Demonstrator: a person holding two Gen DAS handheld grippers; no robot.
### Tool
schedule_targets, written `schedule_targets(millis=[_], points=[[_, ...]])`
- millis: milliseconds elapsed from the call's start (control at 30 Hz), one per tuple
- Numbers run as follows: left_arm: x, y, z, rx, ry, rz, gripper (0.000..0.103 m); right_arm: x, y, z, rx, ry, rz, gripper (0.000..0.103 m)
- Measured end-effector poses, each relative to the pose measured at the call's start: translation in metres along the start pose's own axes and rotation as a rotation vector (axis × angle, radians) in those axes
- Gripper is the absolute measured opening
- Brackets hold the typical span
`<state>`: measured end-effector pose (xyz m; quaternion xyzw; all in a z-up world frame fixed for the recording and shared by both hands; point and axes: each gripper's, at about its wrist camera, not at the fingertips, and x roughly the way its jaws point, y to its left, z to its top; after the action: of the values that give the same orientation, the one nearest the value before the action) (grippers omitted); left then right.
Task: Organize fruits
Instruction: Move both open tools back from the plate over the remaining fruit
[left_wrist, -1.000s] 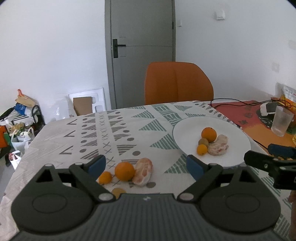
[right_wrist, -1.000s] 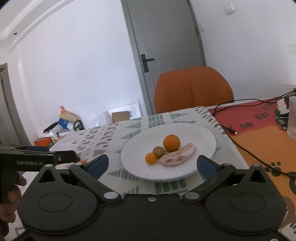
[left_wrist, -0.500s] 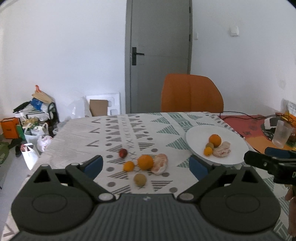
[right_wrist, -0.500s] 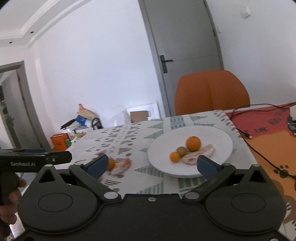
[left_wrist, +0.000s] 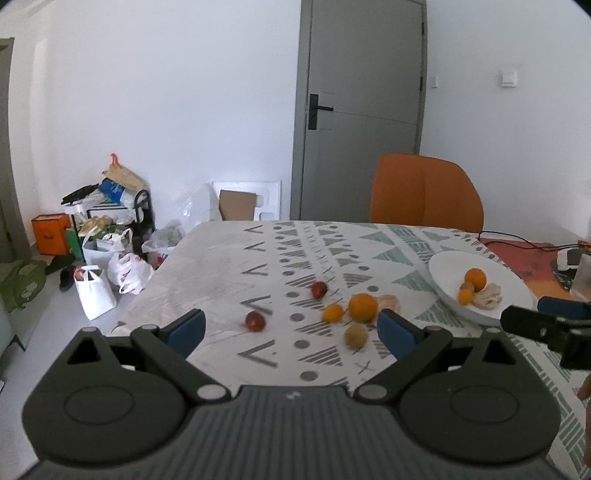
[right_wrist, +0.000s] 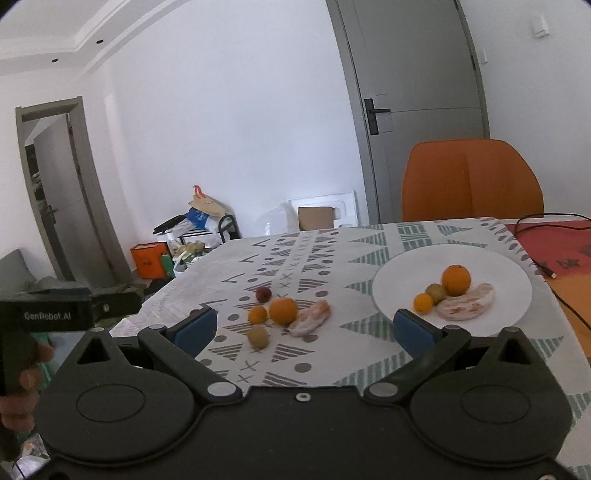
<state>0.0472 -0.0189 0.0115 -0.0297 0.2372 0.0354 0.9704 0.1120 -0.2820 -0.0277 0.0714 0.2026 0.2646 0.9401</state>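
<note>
A white plate (right_wrist: 509, 280) on the patterned tablecloth holds an orange (right_wrist: 456, 279), a kiwi (right_wrist: 436, 291), a small orange fruit (right_wrist: 423, 302) and a peeled citrus piece (right_wrist: 466, 304). Loose on the cloth to its left lie an orange (right_wrist: 283, 311), a small orange fruit (right_wrist: 257, 315), a kiwi (right_wrist: 258, 336), a peeled piece (right_wrist: 310, 320) and a red fruit (right_wrist: 263, 294). The left wrist view shows the same group (left_wrist: 363, 307) with two red fruits (left_wrist: 255, 321) and the plate (left_wrist: 443, 266). My left gripper (left_wrist: 291, 330) and right gripper (right_wrist: 304, 328) are open, empty, held above the near table edge.
An orange chair (right_wrist: 471, 181) stands behind the table. A black cable (right_wrist: 569, 306) runs over the red-orange mat at the right. A plastic cup (left_wrist: 583, 275) stands at the far right. Bags and boxes (left_wrist: 103, 251) clutter the floor at the left.
Both grippers have pulled back and swung left, so more of the table and the loose fruits show. Both stay open. No fruit has moved.
</note>
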Motion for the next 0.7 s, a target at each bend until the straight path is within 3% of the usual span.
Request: schedule_targets(millis=[700], points=[[0.003,0.07,-0.025,-0.11,0.004,-0.035,0.098,0.028,0.038,-0.001,-0.009,0.089,-0.017,0.103]])
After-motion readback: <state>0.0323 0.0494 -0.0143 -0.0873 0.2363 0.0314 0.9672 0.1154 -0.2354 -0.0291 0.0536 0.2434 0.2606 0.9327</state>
